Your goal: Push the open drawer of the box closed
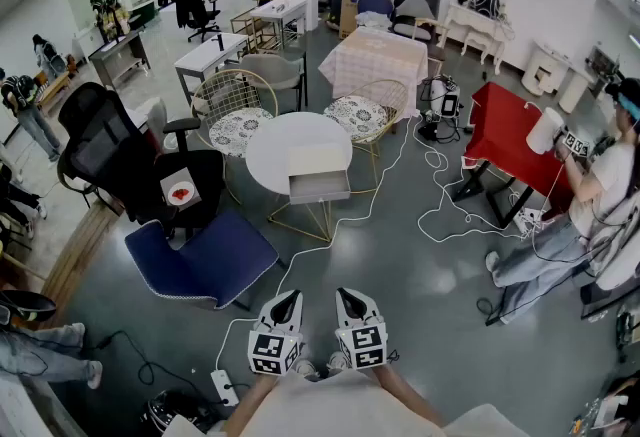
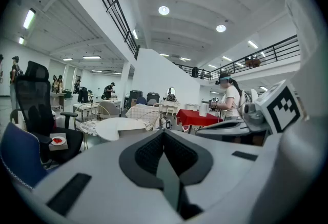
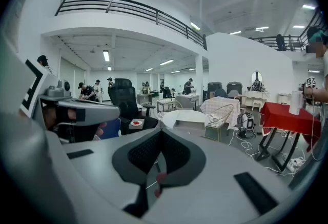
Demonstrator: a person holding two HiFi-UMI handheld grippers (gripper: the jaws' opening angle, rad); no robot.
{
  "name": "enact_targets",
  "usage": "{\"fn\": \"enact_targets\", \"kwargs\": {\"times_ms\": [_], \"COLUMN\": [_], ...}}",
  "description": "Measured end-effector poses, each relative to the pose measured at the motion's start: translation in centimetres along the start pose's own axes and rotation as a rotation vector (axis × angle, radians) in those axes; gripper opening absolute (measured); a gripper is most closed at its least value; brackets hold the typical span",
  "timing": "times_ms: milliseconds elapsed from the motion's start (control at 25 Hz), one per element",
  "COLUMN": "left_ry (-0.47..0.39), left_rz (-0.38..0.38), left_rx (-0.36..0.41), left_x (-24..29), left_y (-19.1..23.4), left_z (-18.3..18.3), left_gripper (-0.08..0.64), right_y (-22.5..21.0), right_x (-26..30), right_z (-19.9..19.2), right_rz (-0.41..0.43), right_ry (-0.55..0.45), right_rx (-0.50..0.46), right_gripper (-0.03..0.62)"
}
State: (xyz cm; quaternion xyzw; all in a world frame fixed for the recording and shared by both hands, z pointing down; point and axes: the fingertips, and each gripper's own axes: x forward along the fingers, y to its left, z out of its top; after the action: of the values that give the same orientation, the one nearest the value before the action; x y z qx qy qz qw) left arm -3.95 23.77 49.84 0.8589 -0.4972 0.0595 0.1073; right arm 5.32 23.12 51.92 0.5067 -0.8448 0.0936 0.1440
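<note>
Sitting on the round table [image 1: 268,153], well ahead of left gripper [image 1: 292,297] and right gripper [image 1: 343,295]: box [image 1: 318,161], drawer [image 1: 320,190] sticking out toward them; standing left, office chair [image 1: 110,150].

White box [image 1: 316,161] on round table [image 1: 270,151], near edge; drawer [image 1: 320,190] pulled out (front facing viewer).

White round desk [image 1: 268,153], pale box [image 1: 316,162], its drawer [image 1: 320,189] front grey, perhaps; navy blue chair [image 1: 205,260], bright red cloth [image 1: 505,135], grey floor [image 1: 420,275].

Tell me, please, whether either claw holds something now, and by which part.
Nothing is held. The left claw and the right claw are both shut and empty, far from the box on the round table.
</note>
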Motion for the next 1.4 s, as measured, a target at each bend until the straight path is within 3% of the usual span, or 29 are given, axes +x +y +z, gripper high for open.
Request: {"fn": "enact_targets", "kwargs": {"times_ms": [960, 1400], "left_ry": [-0.001, 0.027], "left_rz": [0.067, 0.095], "left_rx": [0.026, 0.006], "left_x": [2.7, 4.0], "left_y": [-0.6, -2.4], "left_z": [1.5, -0.7], "left_gripper": [0.012, 0.012], "right_y": [-3.1, -5.8], "right_x": [0.6, -0.2], "right_z": [-0.3, -3.1], "right_rz": [0.091, 0.093], "right_ry": [-0.012, 0.026], "right_rx": [0.037, 0.046], "right_gripper": [0.015, 0.015]}}
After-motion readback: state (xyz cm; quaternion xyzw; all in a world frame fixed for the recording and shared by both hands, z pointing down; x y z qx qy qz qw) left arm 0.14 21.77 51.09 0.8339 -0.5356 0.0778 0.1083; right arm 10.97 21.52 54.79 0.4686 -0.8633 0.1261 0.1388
